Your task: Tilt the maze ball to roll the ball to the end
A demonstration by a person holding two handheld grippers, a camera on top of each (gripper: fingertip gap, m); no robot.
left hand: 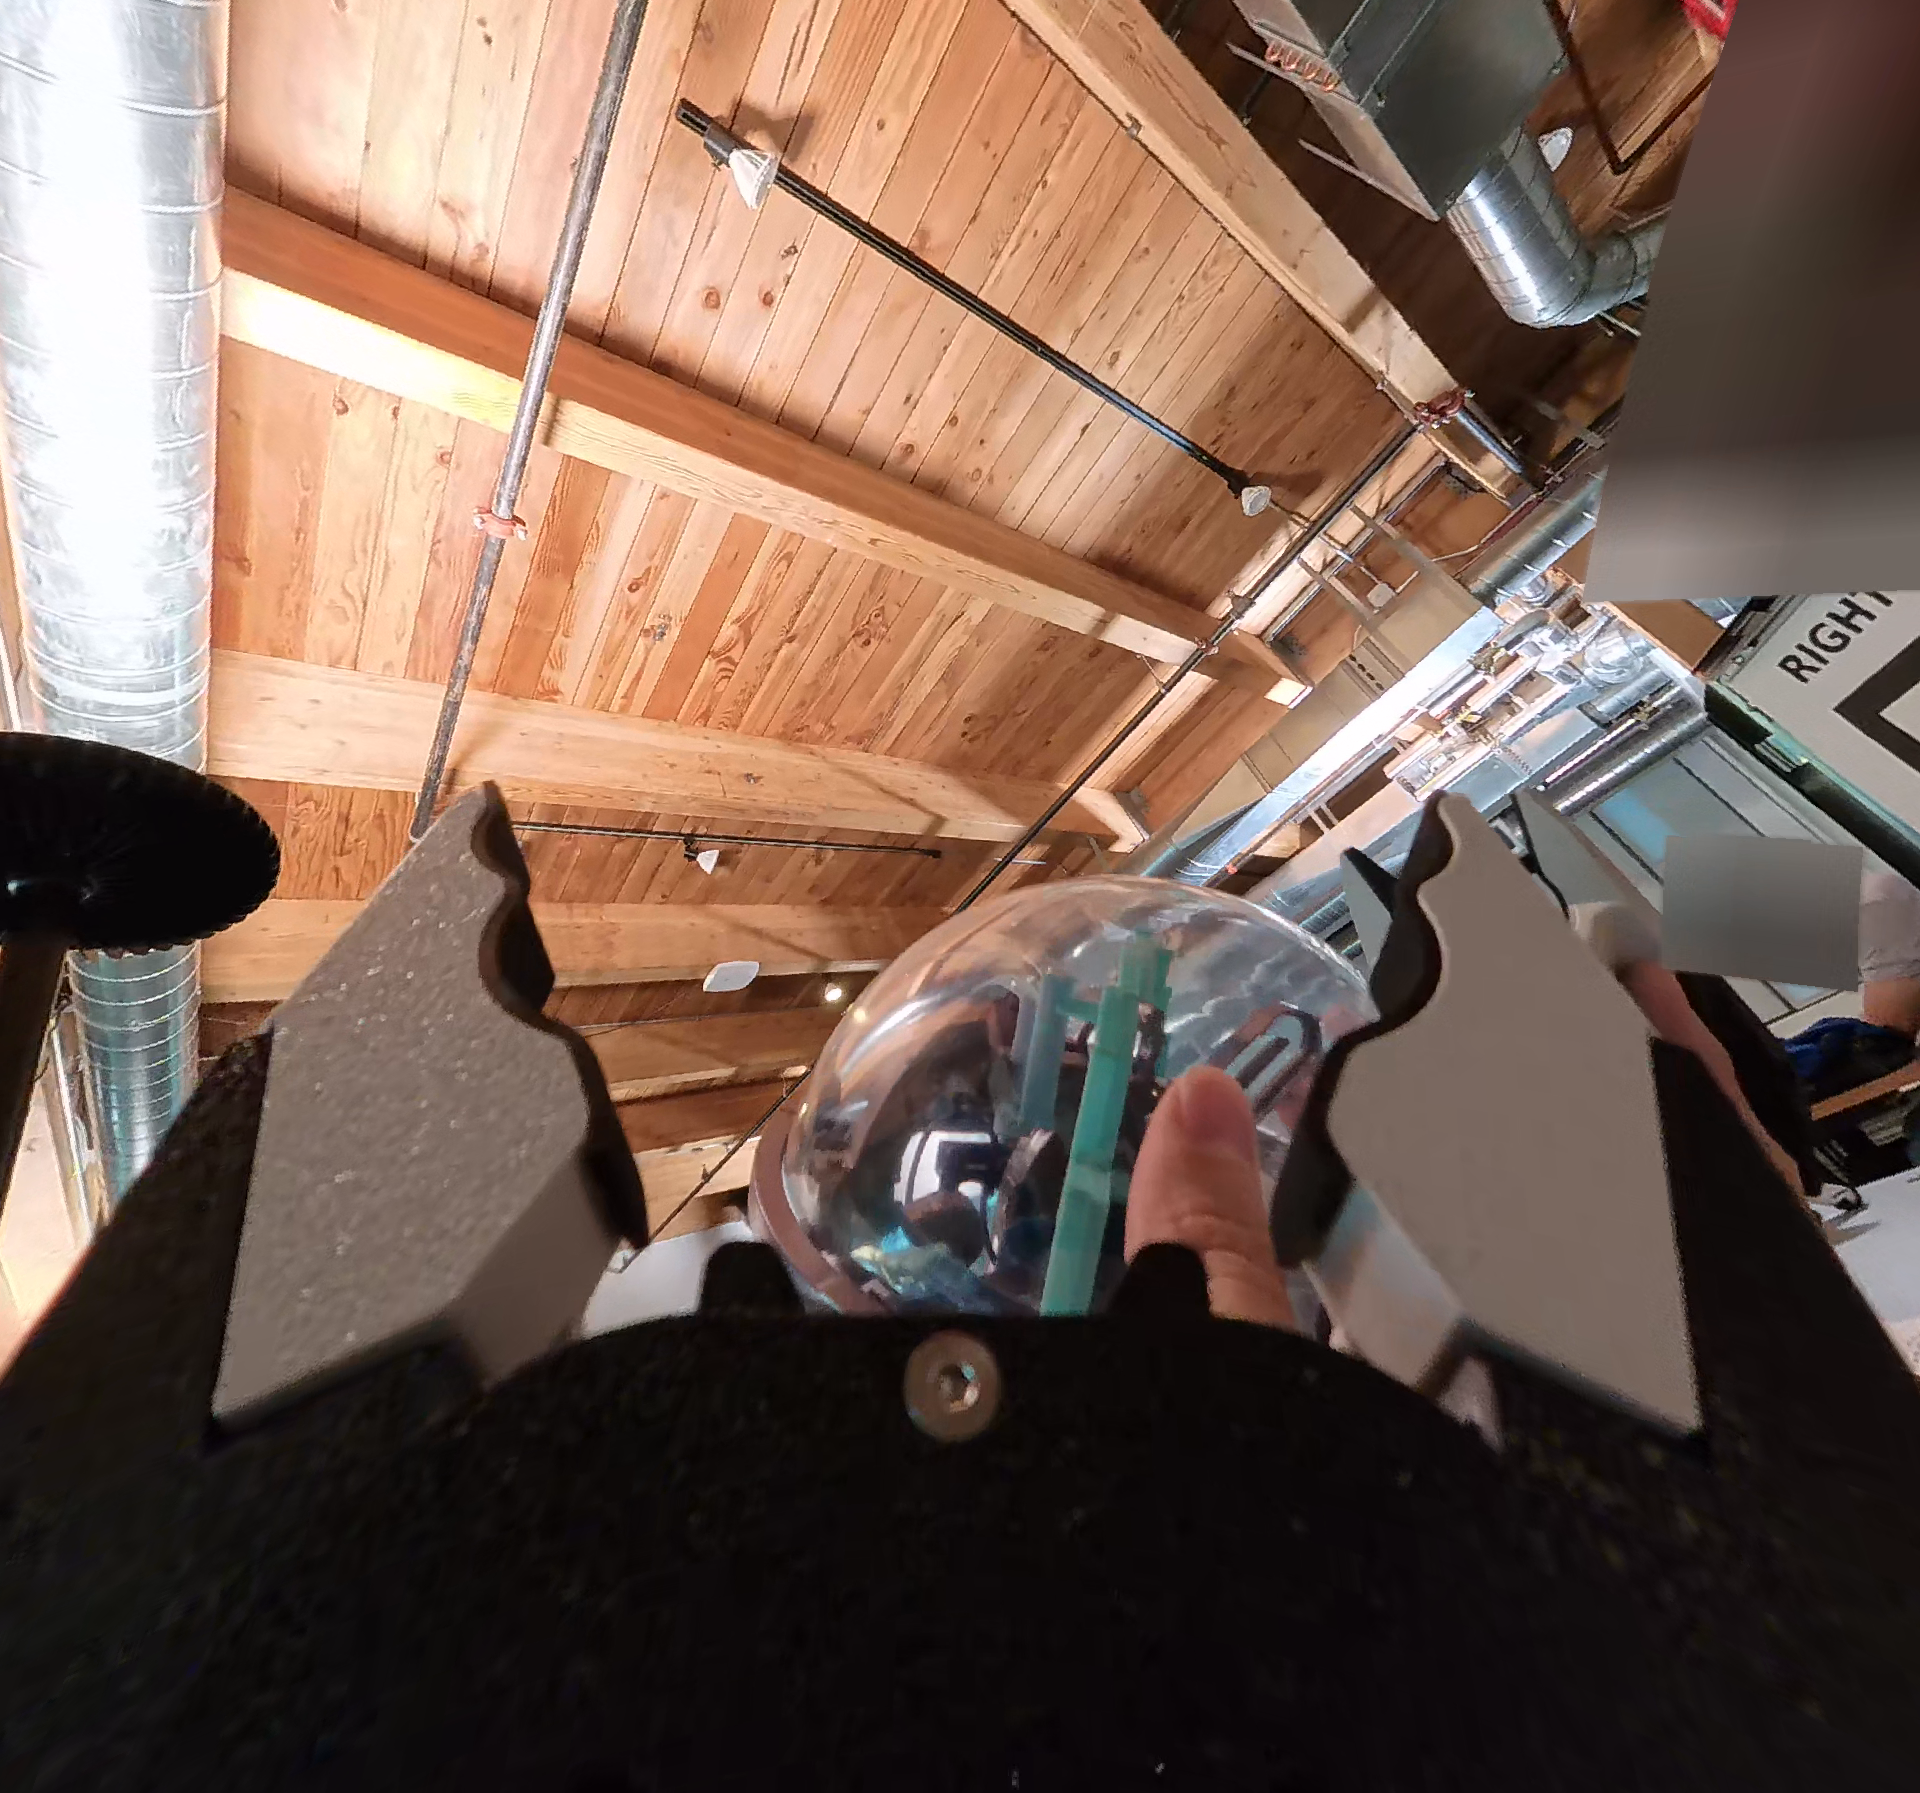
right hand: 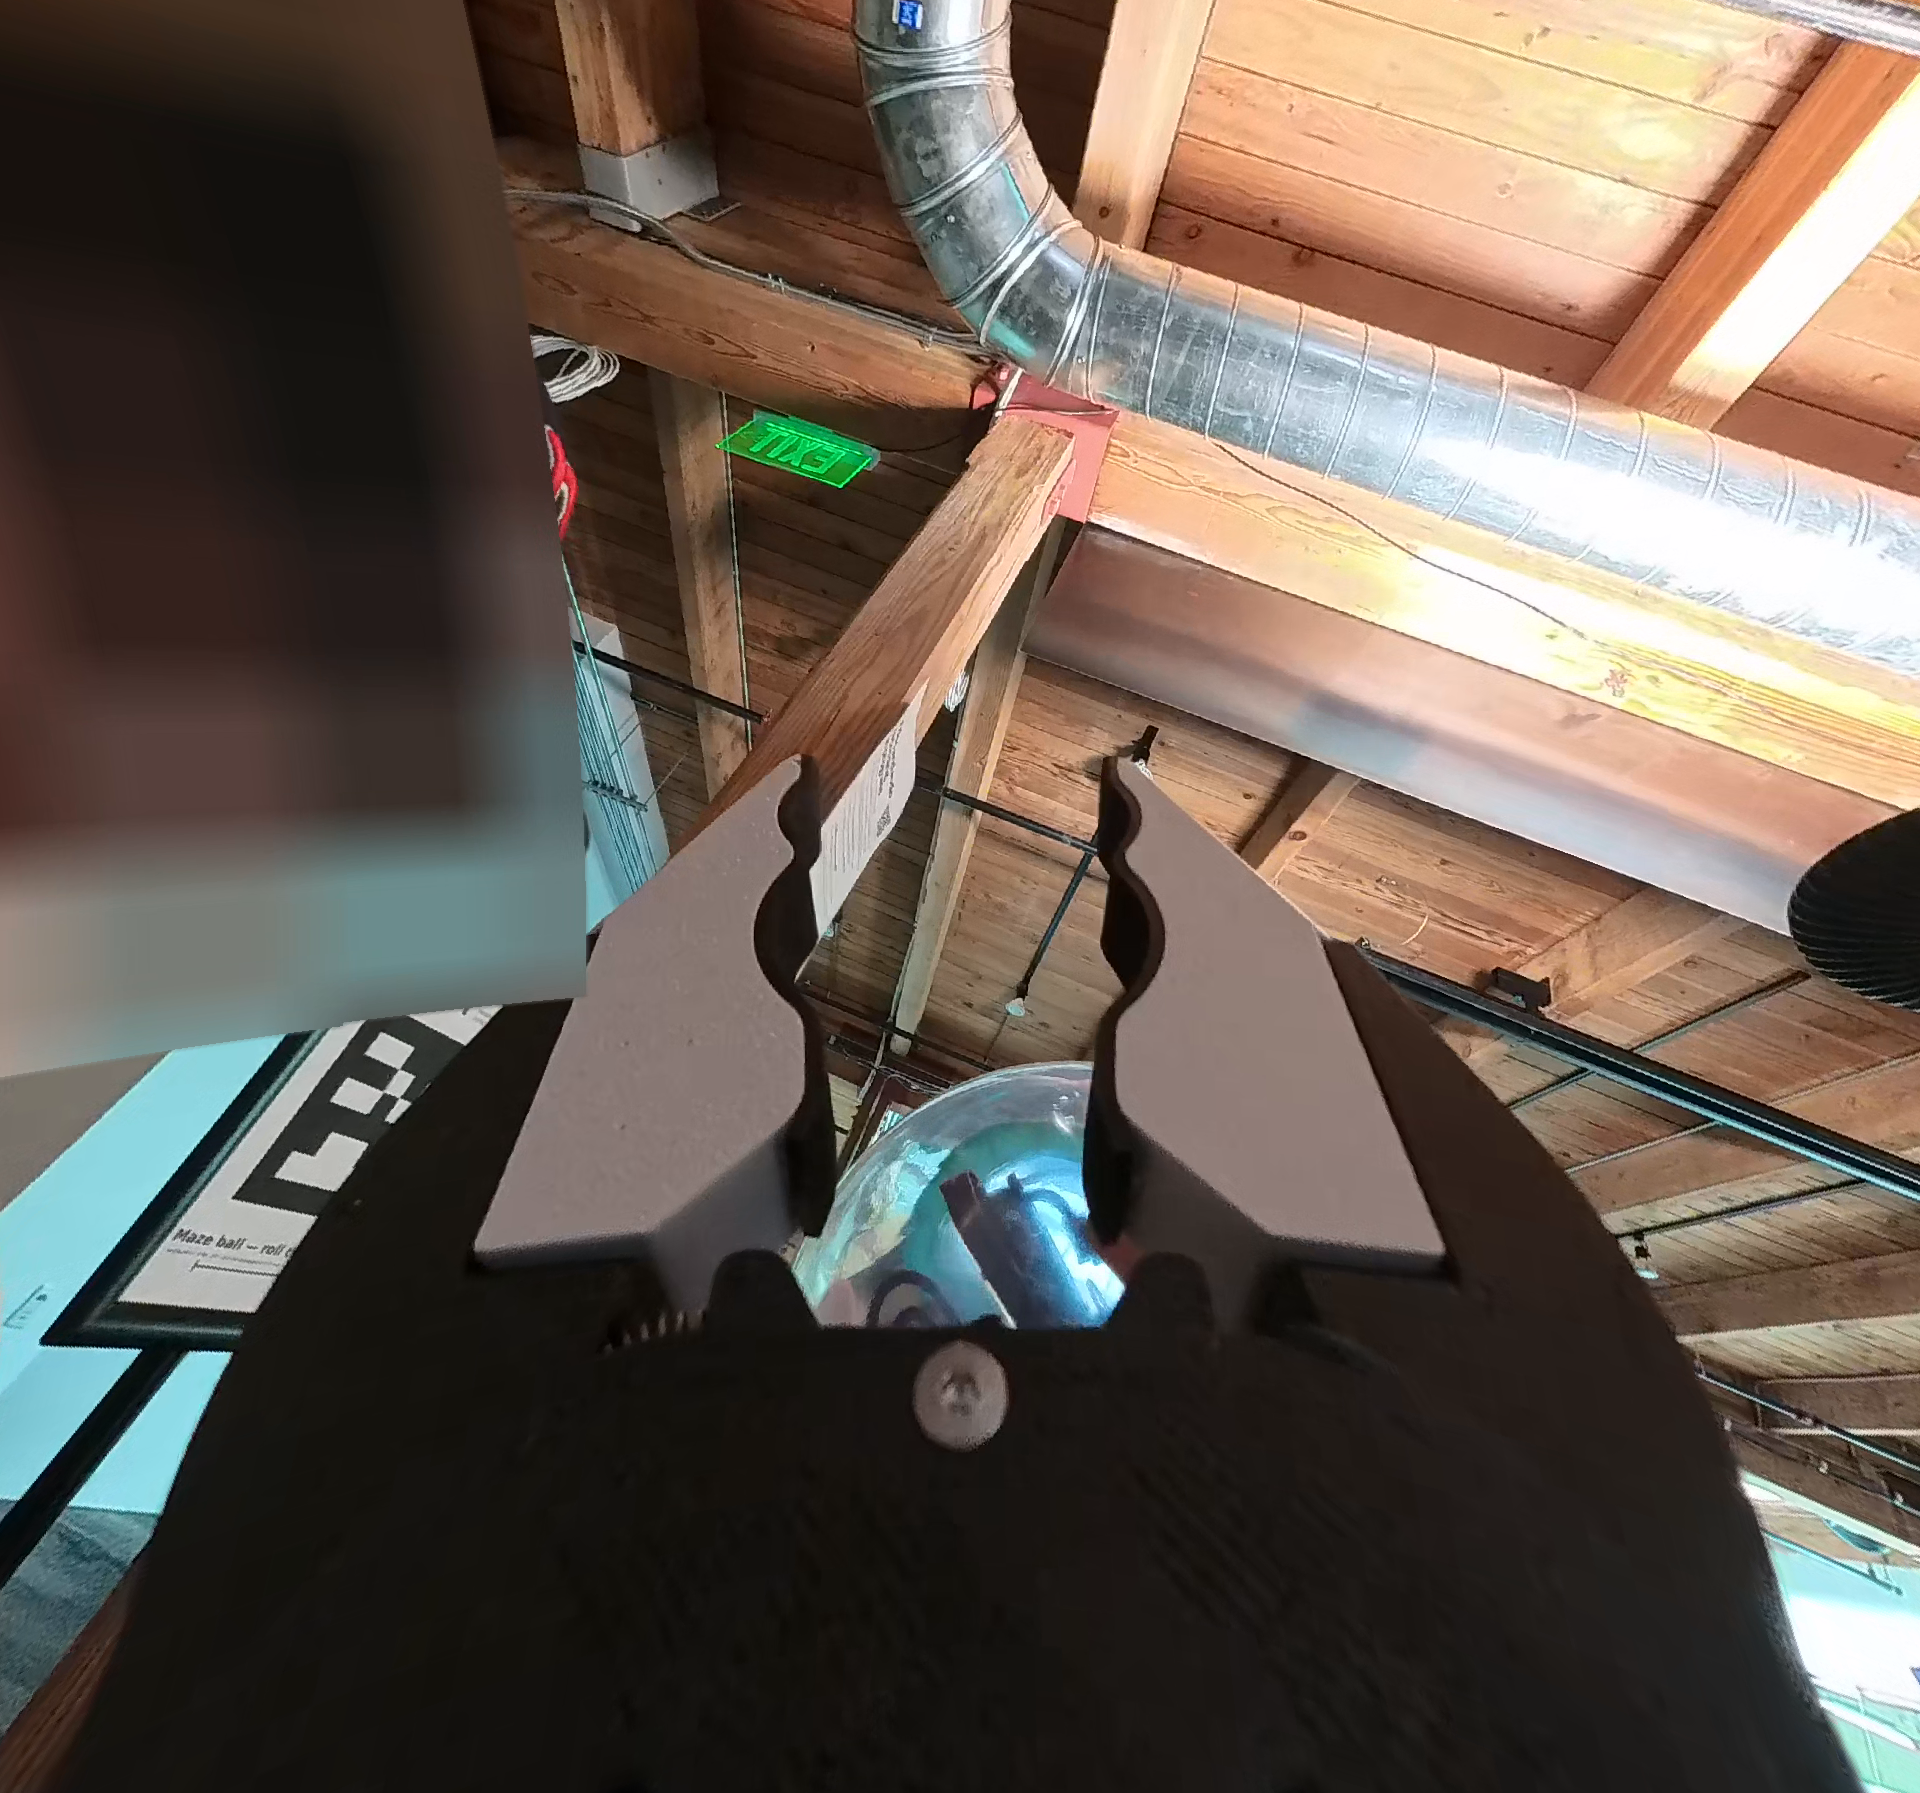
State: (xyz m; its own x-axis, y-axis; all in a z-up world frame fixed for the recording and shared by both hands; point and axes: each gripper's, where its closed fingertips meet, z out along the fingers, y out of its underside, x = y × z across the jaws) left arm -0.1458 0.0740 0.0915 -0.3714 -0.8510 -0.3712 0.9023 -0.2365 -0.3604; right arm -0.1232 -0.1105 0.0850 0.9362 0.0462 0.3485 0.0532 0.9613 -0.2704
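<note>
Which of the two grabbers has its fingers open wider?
The left gripper: its fingers stand far apart beside the clear maze ball. The right gripper leaves only a narrow gap.

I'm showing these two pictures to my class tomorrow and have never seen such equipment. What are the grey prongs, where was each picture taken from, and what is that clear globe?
Each picture comes from a camera mounted on a hand-held gripper, looking along its two grey fingers. Both point up at a wooden ceiling with silver ducts. The left gripper is wide open; the right gripper is partly open. The globe is the maze ball, a clear sphere with green tracks inside. A bare fingertip rests on it. It also shows low between the right gripper's fingers; whether they touch it is unclear. No table surface is visible.
</note>
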